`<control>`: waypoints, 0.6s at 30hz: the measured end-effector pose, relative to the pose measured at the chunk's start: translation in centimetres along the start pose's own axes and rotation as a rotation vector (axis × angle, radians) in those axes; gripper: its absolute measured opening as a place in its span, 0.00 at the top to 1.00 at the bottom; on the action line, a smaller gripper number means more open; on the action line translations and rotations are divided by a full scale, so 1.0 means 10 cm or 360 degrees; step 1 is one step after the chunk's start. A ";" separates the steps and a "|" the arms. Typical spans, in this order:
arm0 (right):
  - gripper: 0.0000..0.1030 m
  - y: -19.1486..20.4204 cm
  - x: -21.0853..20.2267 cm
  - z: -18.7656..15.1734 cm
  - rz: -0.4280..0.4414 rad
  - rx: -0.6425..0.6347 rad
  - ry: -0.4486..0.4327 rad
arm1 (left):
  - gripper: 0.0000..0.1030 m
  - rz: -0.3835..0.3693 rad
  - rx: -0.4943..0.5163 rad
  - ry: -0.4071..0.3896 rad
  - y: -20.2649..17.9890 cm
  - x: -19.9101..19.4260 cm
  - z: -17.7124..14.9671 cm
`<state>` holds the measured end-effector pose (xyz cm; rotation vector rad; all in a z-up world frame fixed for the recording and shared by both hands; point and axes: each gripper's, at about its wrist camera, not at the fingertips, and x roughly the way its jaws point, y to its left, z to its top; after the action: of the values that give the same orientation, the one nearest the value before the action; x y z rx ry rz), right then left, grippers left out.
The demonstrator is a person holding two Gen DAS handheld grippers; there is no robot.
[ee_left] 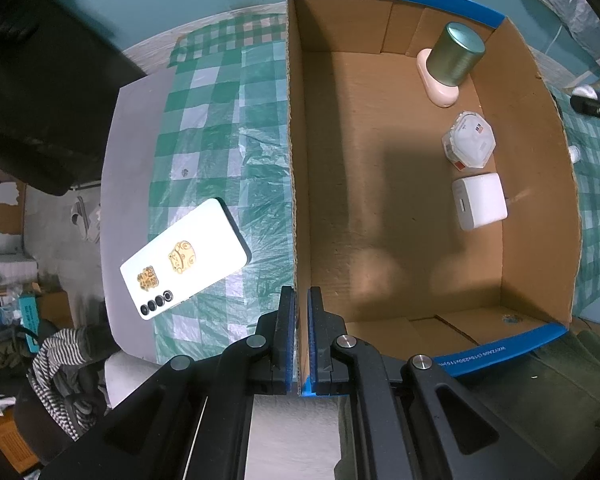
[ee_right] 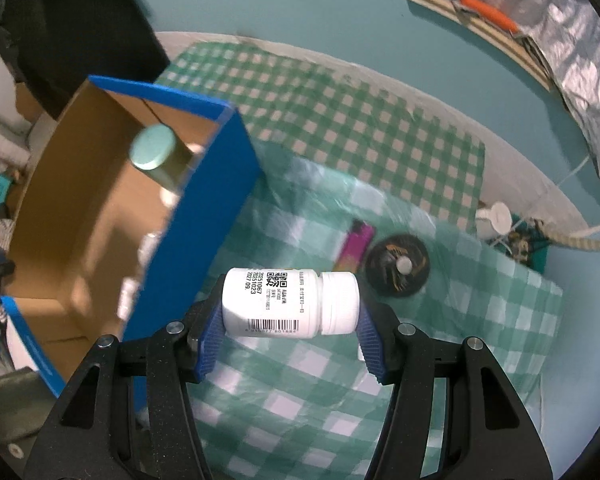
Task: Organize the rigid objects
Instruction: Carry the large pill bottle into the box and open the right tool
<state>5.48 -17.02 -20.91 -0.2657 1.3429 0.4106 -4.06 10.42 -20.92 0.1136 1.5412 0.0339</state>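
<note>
My left gripper [ee_left: 299, 316] is shut on the near left wall of the cardboard box [ee_left: 298, 152], which has blue outer sides. Inside the box stand a green-lidded tin [ee_left: 456, 54], a pink oval case [ee_left: 436, 88], a wrapped white roll [ee_left: 468, 145] and a white charger block [ee_left: 480, 200]. My right gripper [ee_right: 290, 312] is shut on a white pill bottle [ee_right: 290, 307], held sideways above the checked cloth, just right of the box [ee_right: 204, 196]. A white phone [ee_left: 186, 258] lies face down left of the box.
On the green checked cloth [ee_right: 440, 320] right of the box lie a purple lighter [ee_right: 356, 242], a dark round disc [ee_right: 398, 266] and a small white object [ee_right: 494, 218]. A dark bulky shape [ee_left: 40, 80] sits at the far left. Clutter lies beyond the table edge.
</note>
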 end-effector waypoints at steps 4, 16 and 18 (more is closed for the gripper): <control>0.43 0.17 -0.11 0.13 0.0031 -0.0056 -0.0045 | 0.95 -0.0002 0.0000 -0.0001 0.00 0.00 0.00; 0.43 0.63 -0.15 0.38 0.0079 -0.0227 -0.0081 | 0.95 -0.0007 -0.0001 -0.0001 0.00 0.01 -0.01; 0.43 0.69 -0.13 0.41 0.0079 -0.0255 -0.0079 | 0.95 -0.0007 0.0000 -0.0002 0.00 0.00 -0.01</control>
<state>5.81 -9.26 -18.41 -0.3534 1.2717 0.5643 -4.18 10.39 -20.97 0.1106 1.5399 0.0302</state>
